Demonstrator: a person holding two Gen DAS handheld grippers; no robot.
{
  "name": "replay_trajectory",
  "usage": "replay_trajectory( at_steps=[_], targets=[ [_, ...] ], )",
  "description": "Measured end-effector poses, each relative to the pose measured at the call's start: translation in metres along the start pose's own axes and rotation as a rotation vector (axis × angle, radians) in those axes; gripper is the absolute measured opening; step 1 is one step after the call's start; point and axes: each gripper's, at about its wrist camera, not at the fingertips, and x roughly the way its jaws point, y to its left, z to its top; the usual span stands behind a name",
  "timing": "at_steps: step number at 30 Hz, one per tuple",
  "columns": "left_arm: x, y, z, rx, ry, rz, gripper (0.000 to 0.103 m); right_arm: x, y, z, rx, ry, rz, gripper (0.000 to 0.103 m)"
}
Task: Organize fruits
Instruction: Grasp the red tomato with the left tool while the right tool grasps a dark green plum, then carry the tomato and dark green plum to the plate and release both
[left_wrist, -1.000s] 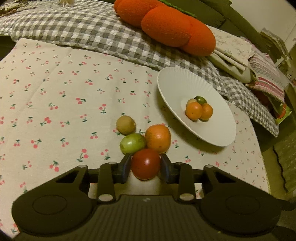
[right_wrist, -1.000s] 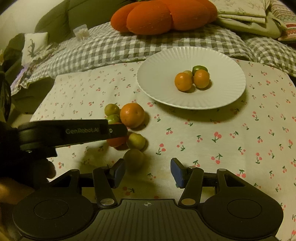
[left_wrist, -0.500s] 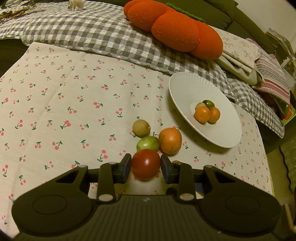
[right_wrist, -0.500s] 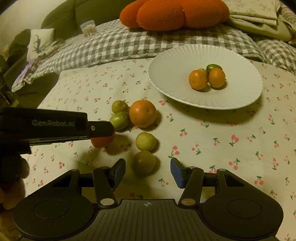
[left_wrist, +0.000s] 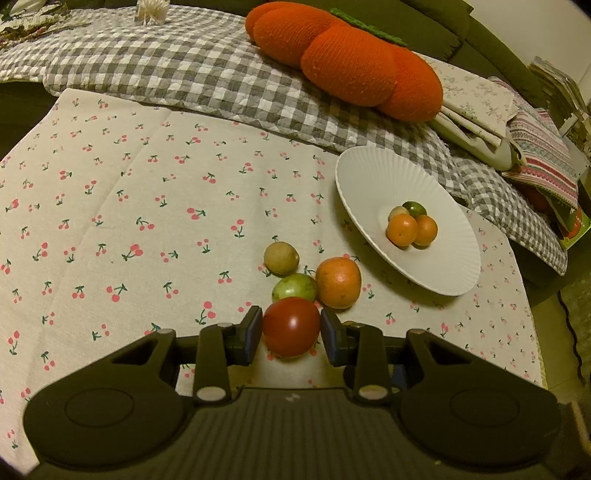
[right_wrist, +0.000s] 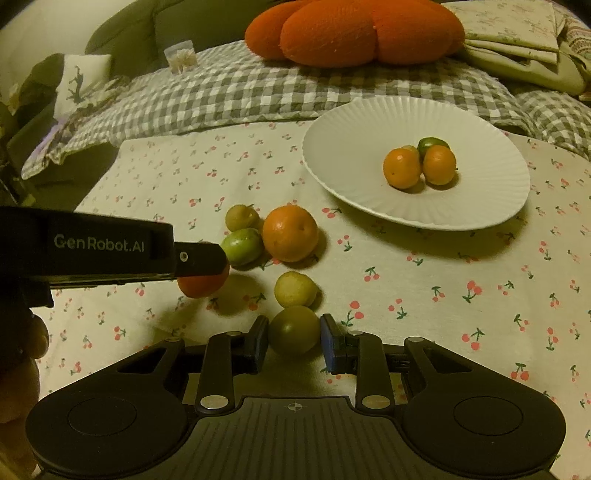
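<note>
Left cam first: left gripper (left_wrist: 291, 334) is clamped on the red tomato (left_wrist: 290, 326), same as a sec ago, pads pressed on both sides. Tomato looks lifted a bit off the cloth (left_wrist: 147, 206) now, w/ the green fruit (left_wrist: 294, 287), big orange (left_wrist: 338, 282) and brownish fruit (left_wrist: 281, 257) sitting just past it. White plate (left_wrist: 369, 177) is off to the right, already has 4 small fruits piled in the middle.

Right cam: this is where the change is. Right gripper (right_wrist: 294, 339) was wide open around the dull green fruit (right_wrist: 293, 329) a moment back, now the jaws have snapped in and both pads touch it, so it's gripped. Pale yellow fruit (right_wrist: 295, 290) is right behind it, nearly touching. Left gripper comes in from the left edge, tomato hanging above its shadow. Plate sits up and to the right, well apart.

Imo that means both hands are loaded now, next bit should be lift + carry both to the plate. 4 loose ones left on the cloth after that.
</note>
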Motion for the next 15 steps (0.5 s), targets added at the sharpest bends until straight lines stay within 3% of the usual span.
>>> replay_trajectory(
  at_steps=[15],
  targets=[
    [-0.013, -0.014, 0.005, 0.066, -0.061, -0.021, 0.032, -0.027, -0.020, 0.012, 0.089, -0.056, 0.007, 0.028]
  ],
)
